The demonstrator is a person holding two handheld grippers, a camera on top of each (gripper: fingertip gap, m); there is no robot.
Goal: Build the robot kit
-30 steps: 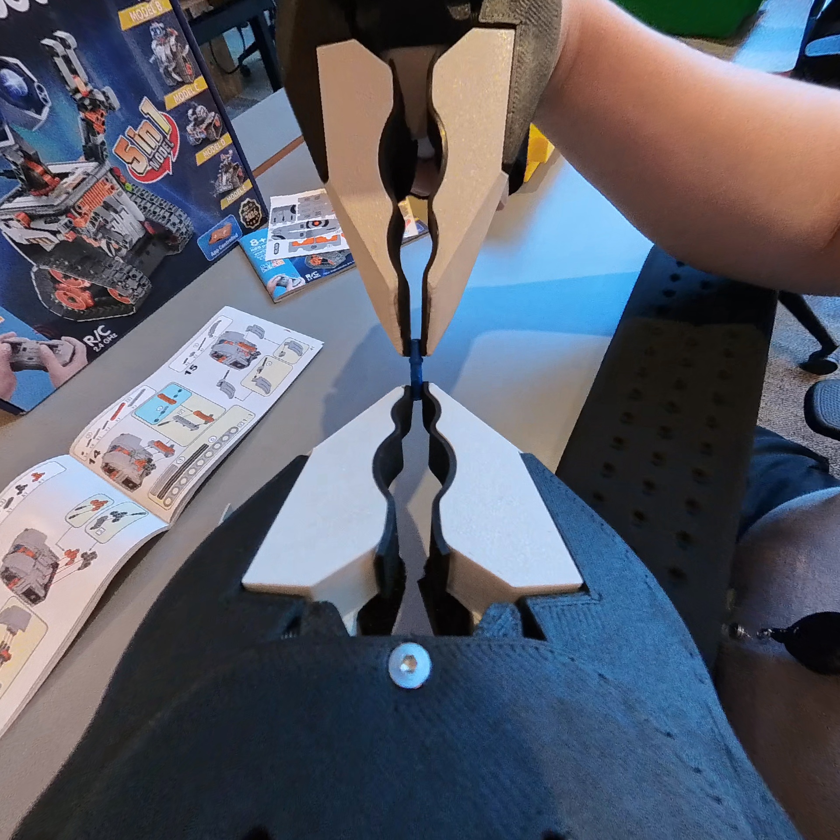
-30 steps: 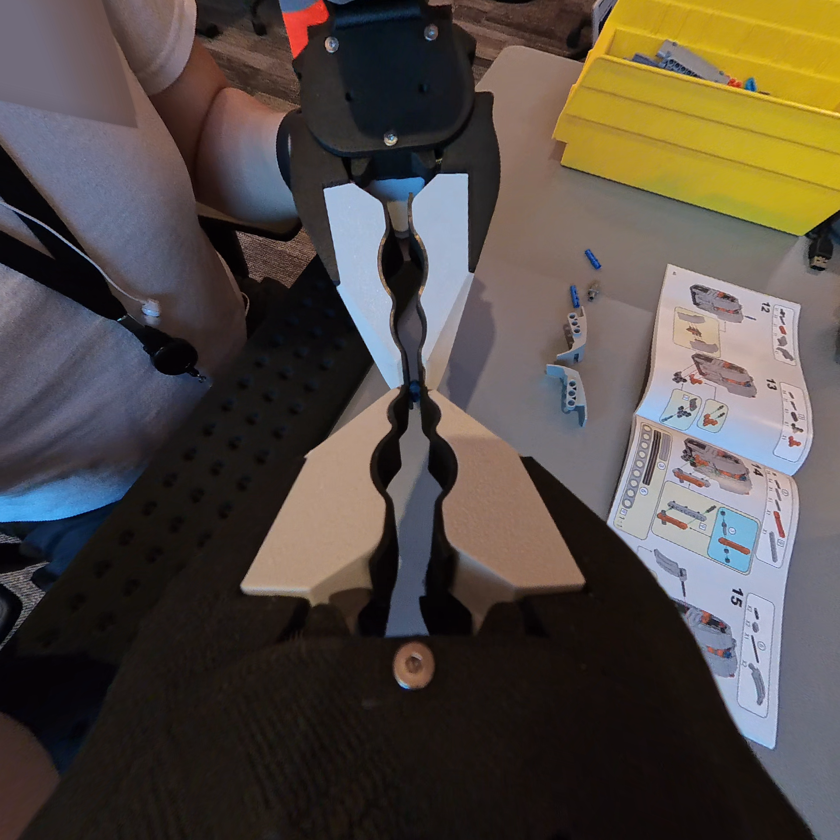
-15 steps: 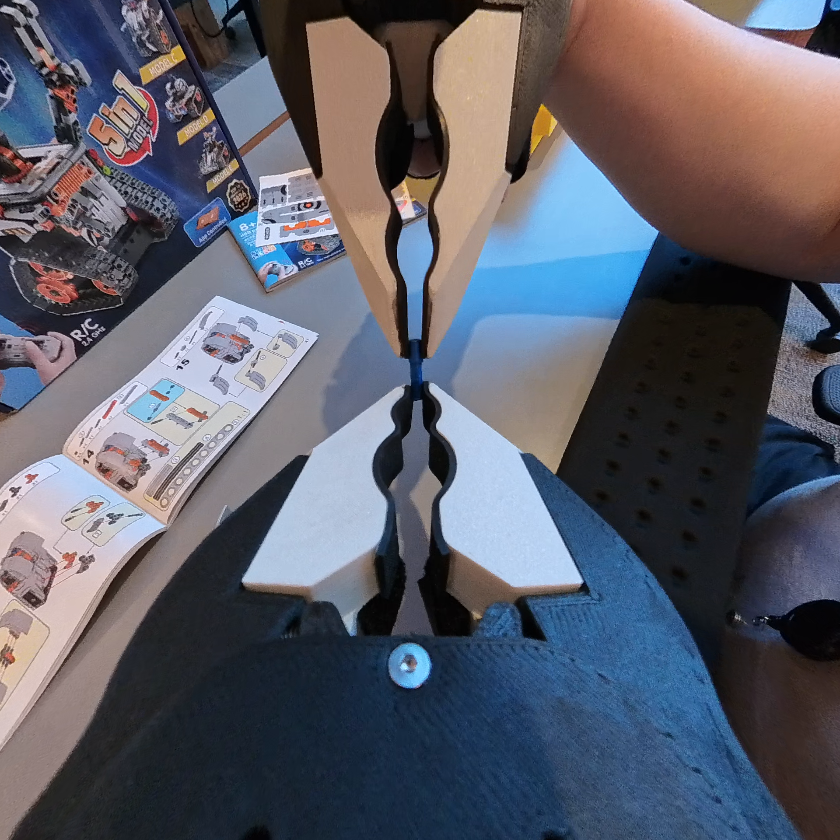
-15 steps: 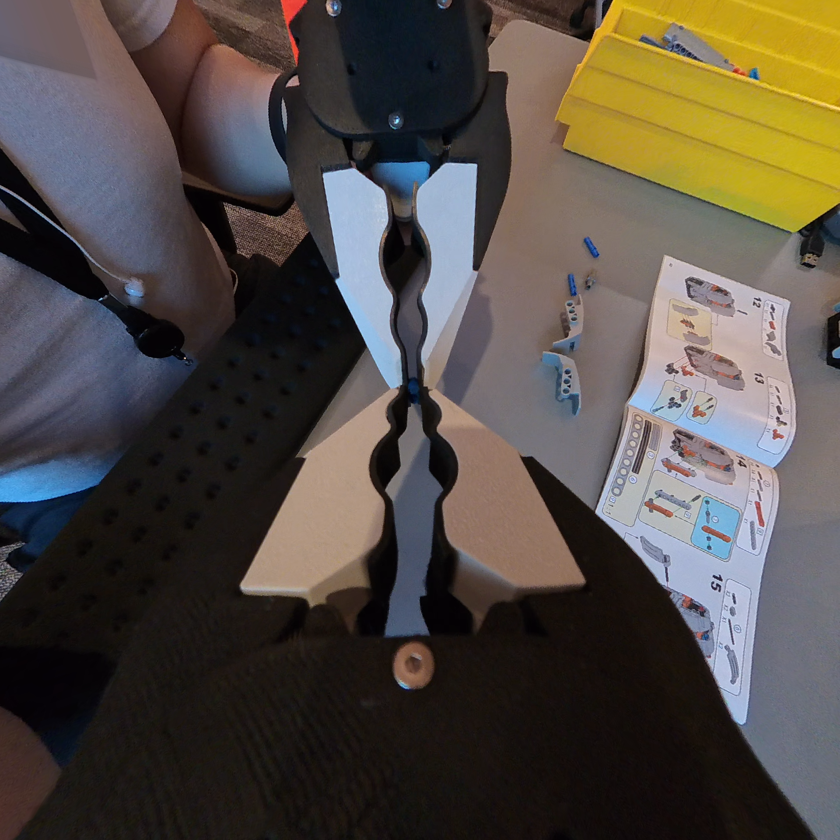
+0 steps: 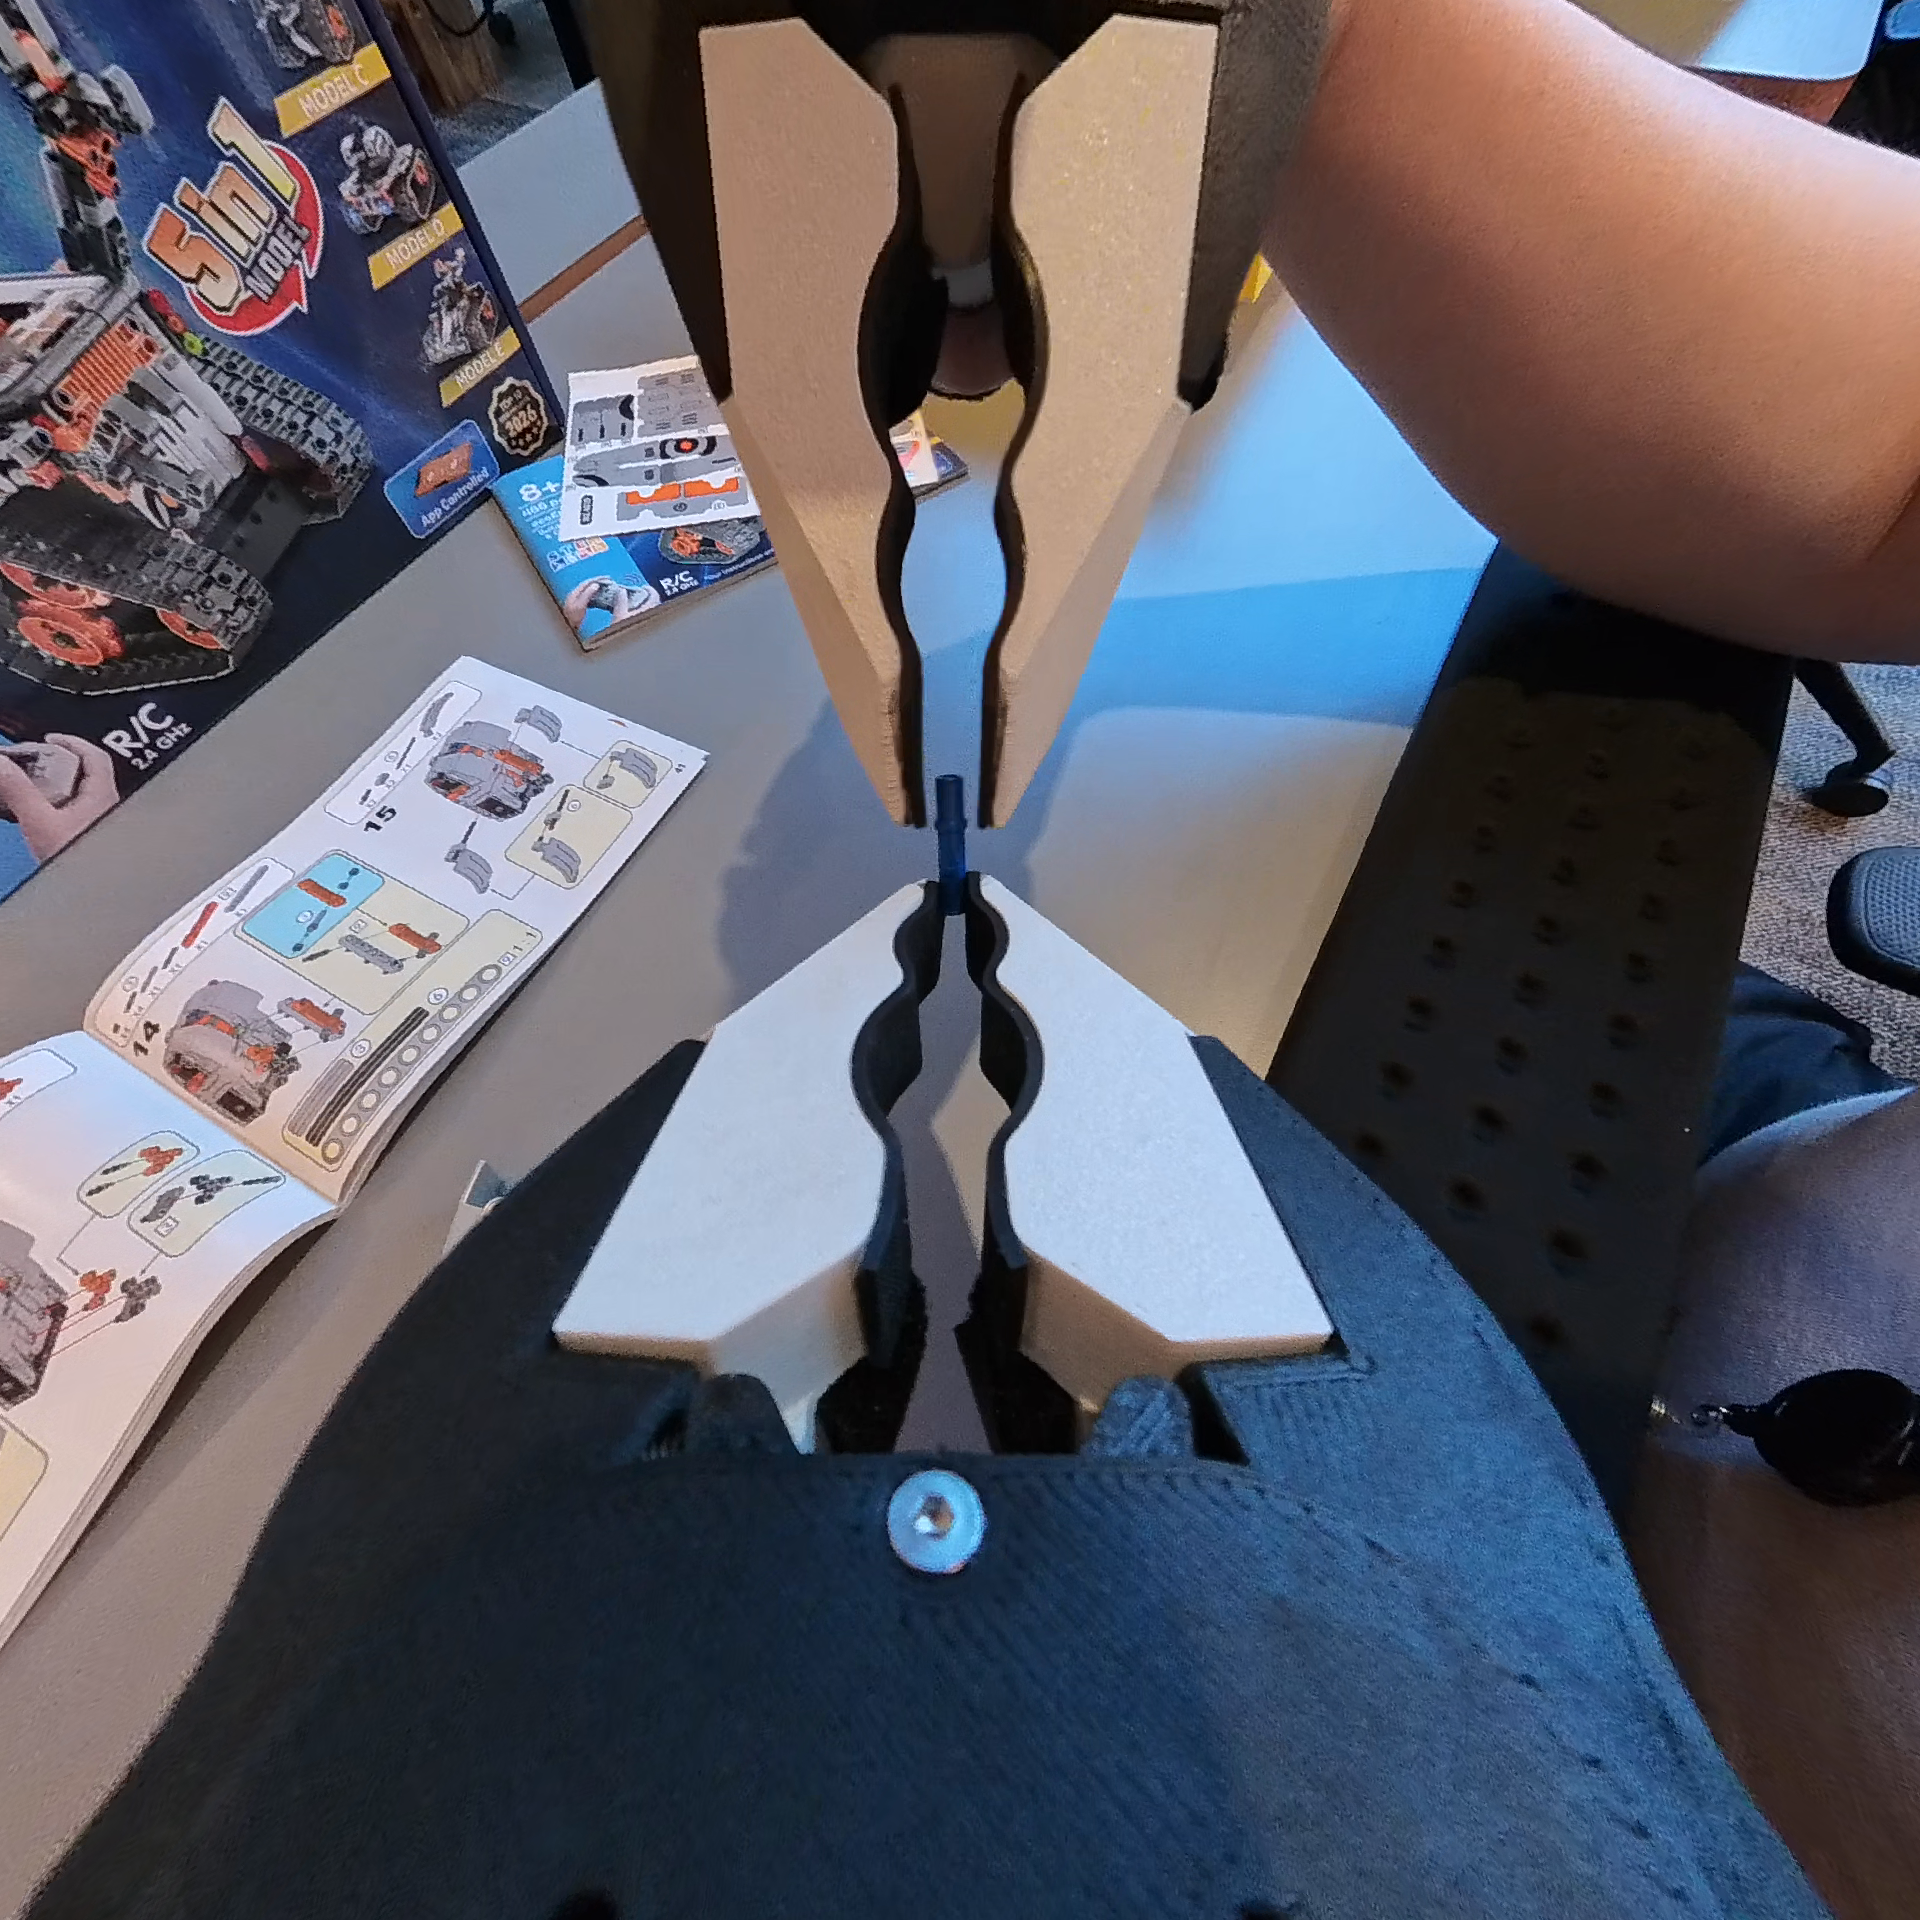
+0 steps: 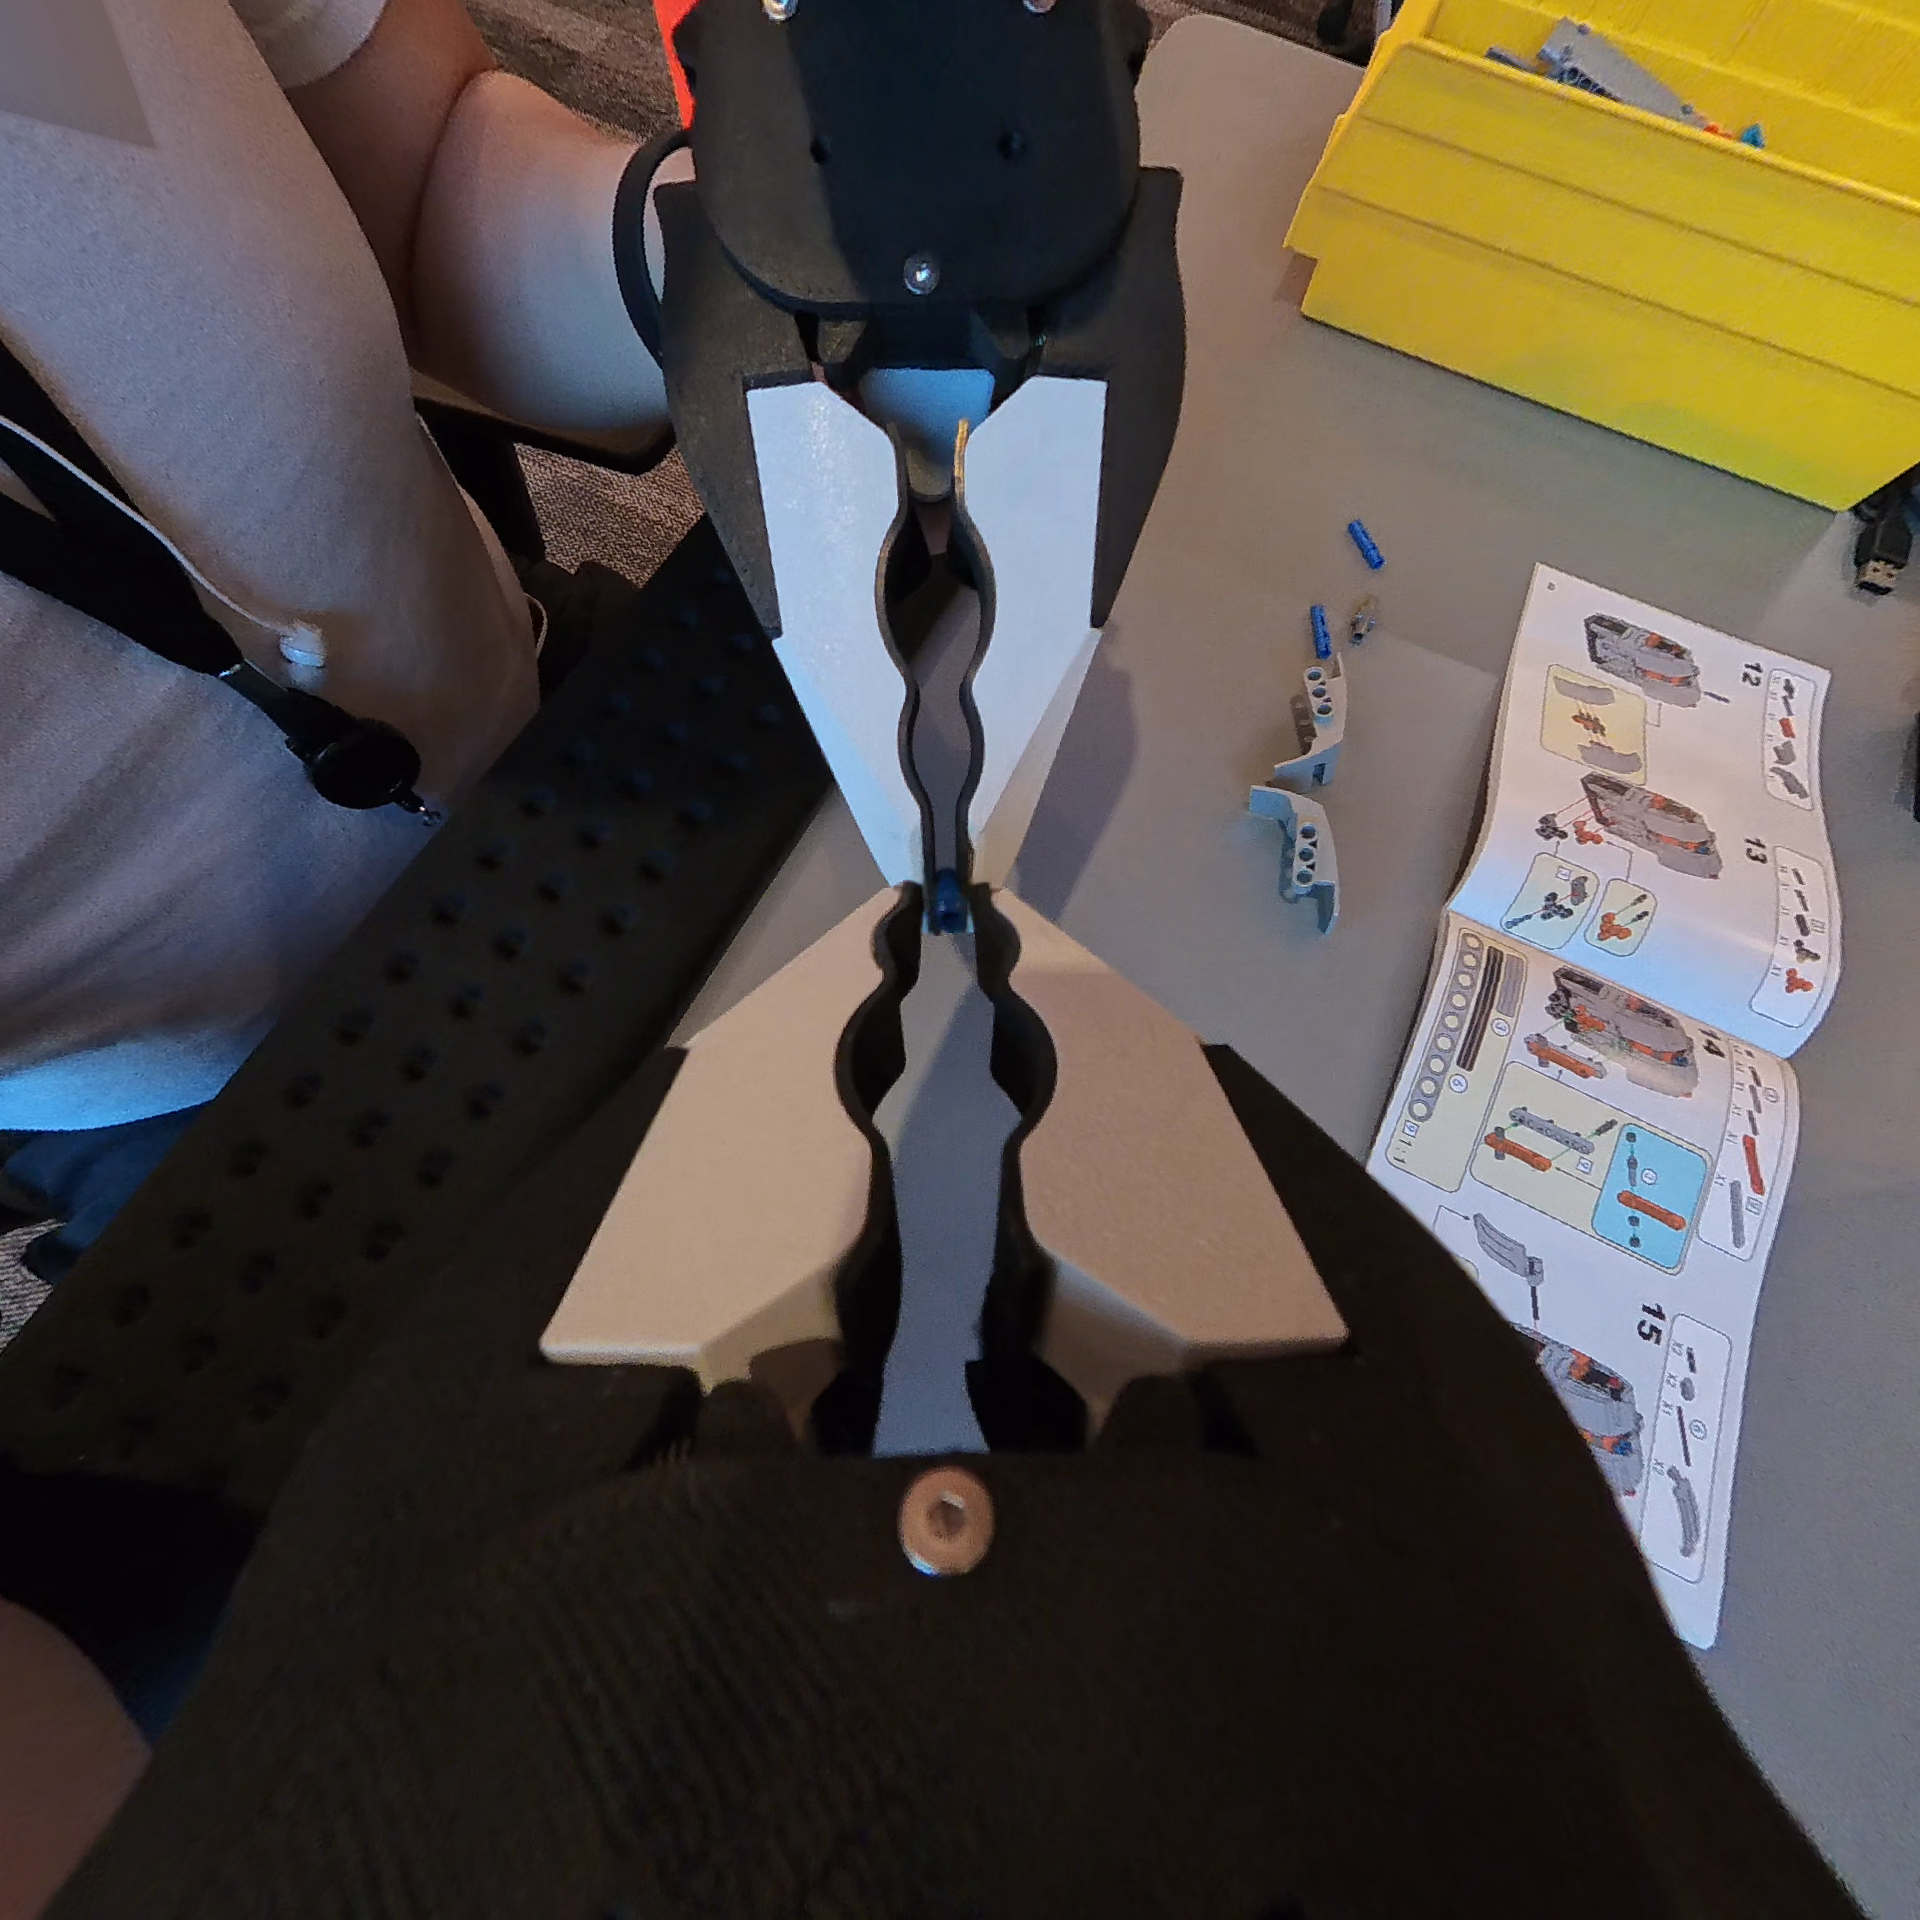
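Here the left gripper (image 5: 948, 902) pinches the lower end of a small blue pin (image 5: 950, 842) between its fingertips at the centre of the left wrist view, so the pin stands out forward, free above the grey table (image 5: 1195, 831). Facing it tip to tip, the right gripper (image 5: 951, 810) comes down from the top of that frame with its fingers slightly parted; a narrow gap shows on either side of the pin's far end, so it grips nothing. In the right wrist view the same pin (image 6: 945, 902) sits at the centre, between the tips of the right gripper (image 6: 948, 914) and clamped by the left gripper (image 6: 943, 868) that reaches in from above. The two tools meet nose to nose, which seems to be how so tiny a part is kept steady in the air.

Outward, an open instruction booklet (image 5: 343, 966) lies flat at the left of the left view, pages up for reading, with a smaller leaflet (image 5: 644, 520) and a large toy box (image 5: 208, 364) standing in the upper left. At the right of the right view lie two grey curved pieces (image 6: 1304, 790), loose blue pins (image 6: 1364, 543) and, in the upper right, a yellow bin (image 6: 1610, 260) of parts. A black perforated board (image 6: 416, 987) runs along the table edge beside the person's arm (image 5: 1610, 364).
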